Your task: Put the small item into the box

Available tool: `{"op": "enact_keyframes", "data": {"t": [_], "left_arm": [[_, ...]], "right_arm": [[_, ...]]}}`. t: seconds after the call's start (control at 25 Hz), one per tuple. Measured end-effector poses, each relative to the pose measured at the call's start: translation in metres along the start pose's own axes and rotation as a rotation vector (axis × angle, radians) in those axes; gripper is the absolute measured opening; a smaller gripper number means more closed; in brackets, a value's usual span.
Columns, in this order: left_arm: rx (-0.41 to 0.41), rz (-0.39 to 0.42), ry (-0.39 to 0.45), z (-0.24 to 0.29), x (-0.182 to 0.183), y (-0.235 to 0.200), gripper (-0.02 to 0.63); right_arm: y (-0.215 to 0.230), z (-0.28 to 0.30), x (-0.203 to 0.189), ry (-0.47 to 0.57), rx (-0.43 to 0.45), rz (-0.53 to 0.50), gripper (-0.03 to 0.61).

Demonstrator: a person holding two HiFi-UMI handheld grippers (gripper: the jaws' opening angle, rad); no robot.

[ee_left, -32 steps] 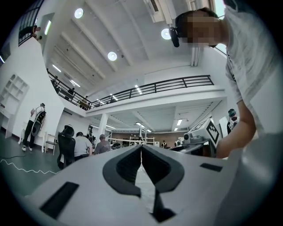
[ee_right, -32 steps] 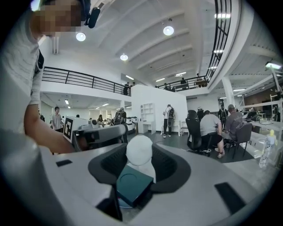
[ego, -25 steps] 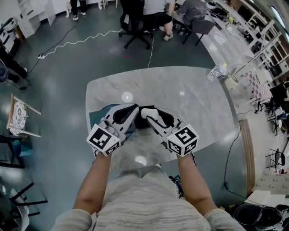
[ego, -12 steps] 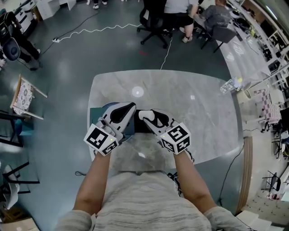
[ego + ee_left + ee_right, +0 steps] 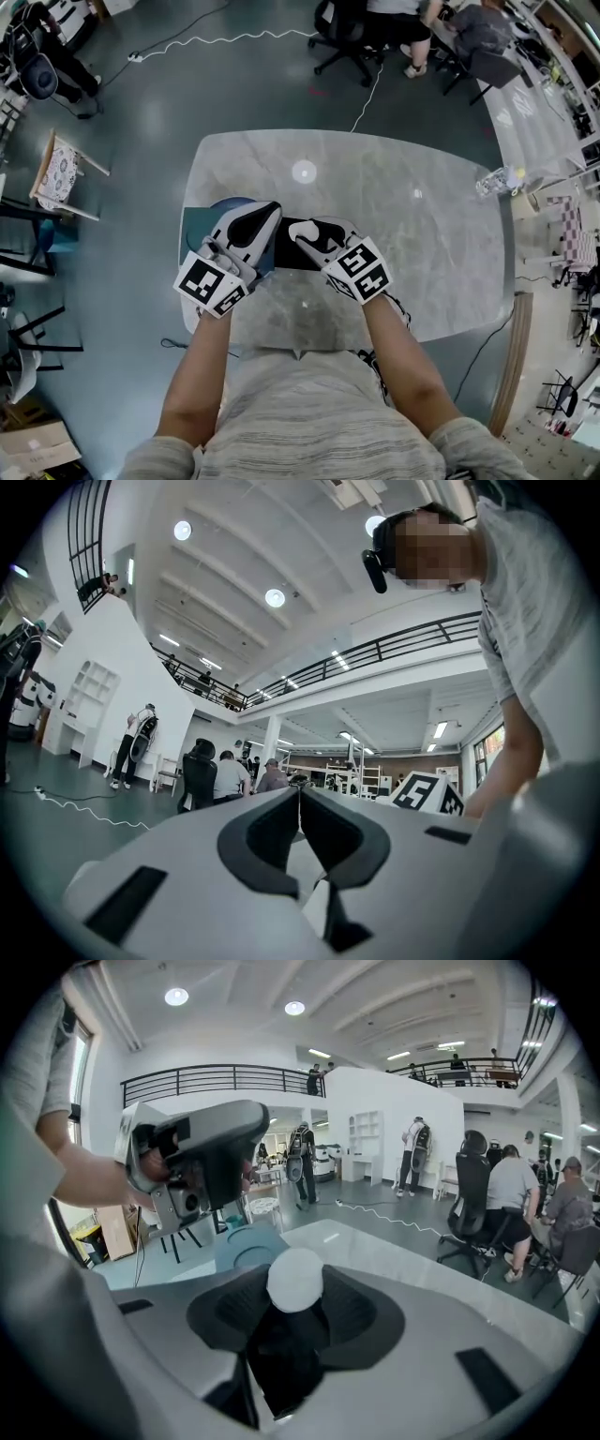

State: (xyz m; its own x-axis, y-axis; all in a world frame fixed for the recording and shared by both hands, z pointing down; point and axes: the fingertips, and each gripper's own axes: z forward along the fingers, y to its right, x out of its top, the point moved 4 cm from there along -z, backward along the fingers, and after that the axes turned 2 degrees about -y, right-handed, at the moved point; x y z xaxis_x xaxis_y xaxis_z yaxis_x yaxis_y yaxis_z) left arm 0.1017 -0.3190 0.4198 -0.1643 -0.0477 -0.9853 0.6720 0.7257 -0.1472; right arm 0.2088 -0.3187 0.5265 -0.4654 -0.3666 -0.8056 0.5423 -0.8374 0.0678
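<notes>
Head view: marble desk (image 5: 441,234) on grey floor (image 5: 131,244).
Right tool (image 5: 295,1283) clamps white ball (image 5: 295,1280), perhaps over box (image 5: 291,259); left tool (image 5: 300,803) closed.

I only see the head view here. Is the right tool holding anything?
Observer: Yes. In the right gripper view the right tool grips a white ball.
Operator: And the left tool?
Observer: The left tool is shut, its jaws meeting with nothing between them.
</notes>
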Motion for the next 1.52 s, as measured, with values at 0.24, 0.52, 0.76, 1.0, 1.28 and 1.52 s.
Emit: {"op": "enact_keyframes", "data": {"t": [0.24, 0.52, 0.76, 1.0, 1.28, 1.52], "left_arm": [[0.018, -0.013, -0.01, 0.007, -0.01, -0.001, 0.023], [0.026, -0.019, -0.029, 0.006, -0.018, -0.006, 0.023], [0.026, -0.023, -0.049, 0.002, -0.024, -0.01, 0.023], [0.021, -0.021, -0.057, 0.003, -0.028, -0.015, 0.023], [0.016, -0.037, -0.052, 0.002, -0.028, -0.021, 0.023], [0.014, -0.044, -0.054, 0.002, -0.03, -0.025, 0.023]], "right_arm": [[0.006, 0.02, -0.015, -0.08, 0.023, -0.029, 0.186], [0.007, 0.048, -0.031, -0.188, 0.031, -0.088, 0.186], [0.002, 0.067, -0.039, -0.261, 0.036, -0.145, 0.187], [0.002, 0.079, -0.05, -0.318, 0.037, -0.167, 0.187], [0.005, 0.091, -0.056, -0.374, 0.042, -0.187, 0.187], [0.005, 0.099, -0.059, -0.393, 0.044, -0.216, 0.187]]}}
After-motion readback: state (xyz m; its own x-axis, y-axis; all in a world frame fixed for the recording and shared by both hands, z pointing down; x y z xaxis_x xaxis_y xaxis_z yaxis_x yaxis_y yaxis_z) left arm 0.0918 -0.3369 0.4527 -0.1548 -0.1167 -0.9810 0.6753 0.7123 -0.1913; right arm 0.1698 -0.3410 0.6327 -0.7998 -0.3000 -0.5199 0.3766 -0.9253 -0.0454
